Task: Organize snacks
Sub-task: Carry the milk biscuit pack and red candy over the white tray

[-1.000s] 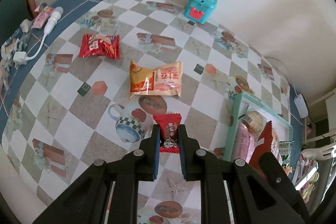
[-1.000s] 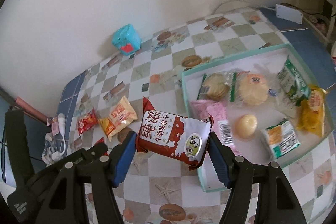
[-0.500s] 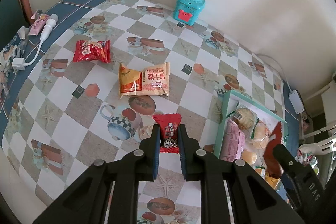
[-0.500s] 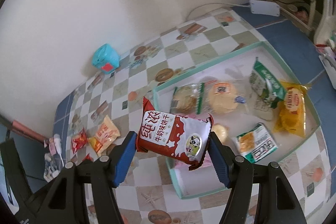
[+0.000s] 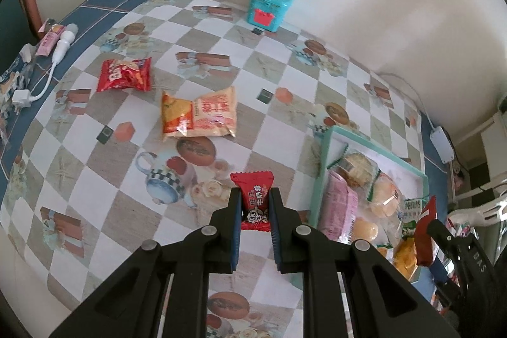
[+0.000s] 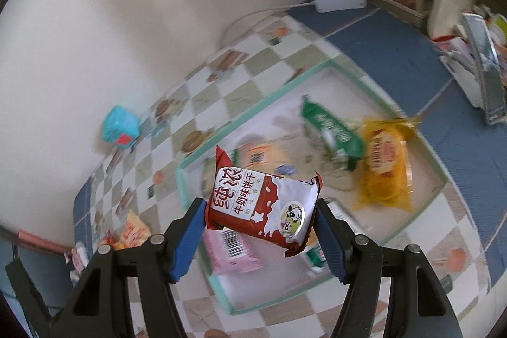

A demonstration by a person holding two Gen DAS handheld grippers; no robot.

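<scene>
Currently left tongs (image 5: 255, 208) were clamped on a small red candy (image 5: 253, 199) above the worktop (image 5: 95, 167); right tongs (image 6: 260, 227) gripped a red-white biscuit pack (image 6: 263, 206) over the teal tray (image 6: 187, 182).

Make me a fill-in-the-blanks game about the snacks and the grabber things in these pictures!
1. The left gripper pinches a small ___ candy.
2. The right gripper holds a biscuit packet above the ___ tray.
3. Two snack bags, red and orange, lie on the ___ tablecloth.

Missing words: red; teal; checkered
</scene>
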